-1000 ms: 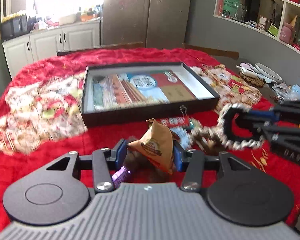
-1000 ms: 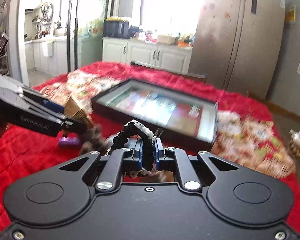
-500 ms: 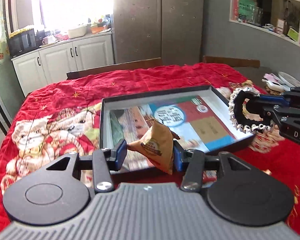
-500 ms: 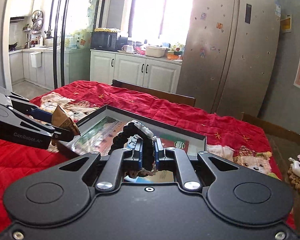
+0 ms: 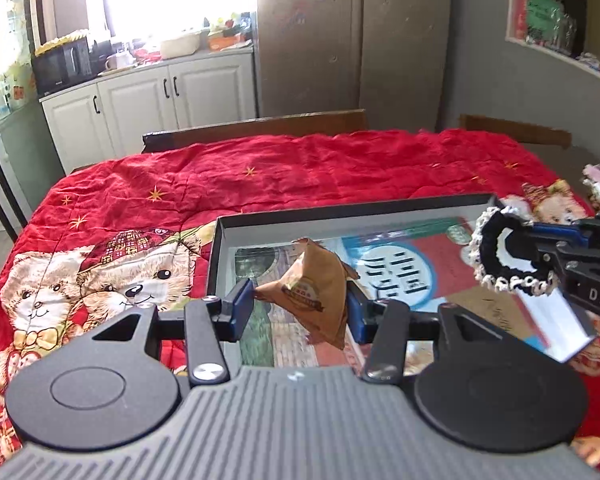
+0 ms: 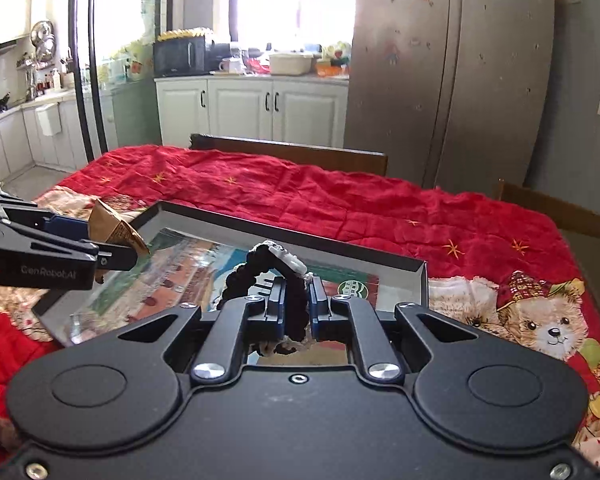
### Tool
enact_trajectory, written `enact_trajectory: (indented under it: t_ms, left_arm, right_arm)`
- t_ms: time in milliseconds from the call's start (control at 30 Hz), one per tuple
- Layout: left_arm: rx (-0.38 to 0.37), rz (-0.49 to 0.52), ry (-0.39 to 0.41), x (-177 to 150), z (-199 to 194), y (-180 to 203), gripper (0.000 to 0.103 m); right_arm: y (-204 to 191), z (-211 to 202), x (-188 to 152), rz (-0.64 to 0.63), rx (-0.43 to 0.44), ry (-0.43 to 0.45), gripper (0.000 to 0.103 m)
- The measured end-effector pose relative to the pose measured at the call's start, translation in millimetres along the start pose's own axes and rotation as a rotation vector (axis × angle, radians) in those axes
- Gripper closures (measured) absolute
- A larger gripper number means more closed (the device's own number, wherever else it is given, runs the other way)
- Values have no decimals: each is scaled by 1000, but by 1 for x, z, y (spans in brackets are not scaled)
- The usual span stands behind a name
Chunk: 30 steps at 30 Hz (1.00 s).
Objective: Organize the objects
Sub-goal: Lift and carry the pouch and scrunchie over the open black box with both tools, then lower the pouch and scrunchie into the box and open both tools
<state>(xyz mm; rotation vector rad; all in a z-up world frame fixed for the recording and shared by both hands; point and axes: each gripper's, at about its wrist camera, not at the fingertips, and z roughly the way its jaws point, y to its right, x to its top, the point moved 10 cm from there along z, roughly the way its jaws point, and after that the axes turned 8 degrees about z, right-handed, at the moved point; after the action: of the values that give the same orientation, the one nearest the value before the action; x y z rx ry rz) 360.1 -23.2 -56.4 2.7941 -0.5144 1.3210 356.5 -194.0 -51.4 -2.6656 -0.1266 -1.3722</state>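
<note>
- The left gripper has its blue pads closed partway on a brown paper packet, pyramid-shaped with a round printed label; the packet hangs in the air above the left half of the shallow black box; the pads press on its two sides.
- The right gripper is almost fully closed, pinching a black scrunchie with white lace trim; the loop arches up ahead of the jaws, over the right half of the box.
- The box lies open on a red quilted cloth with teddy-bear patches; its floor shows a glossy colour print.
- Both grippers are over the box, the left one's packet near the left wall, the scrunchie near the right corner; neither thing touches the box floor.
- Behind the table stand white cabinets and a steel fridge.
</note>
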Motion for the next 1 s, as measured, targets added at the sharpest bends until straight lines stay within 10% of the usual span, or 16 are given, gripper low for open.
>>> enact_trajectory:
  t_ms: [1000]
  left_arm:
    - [23, -33, -77, 5, 84, 2, 51]
  right_arm:
    - [25, 86, -12, 84, -51, -126, 92]
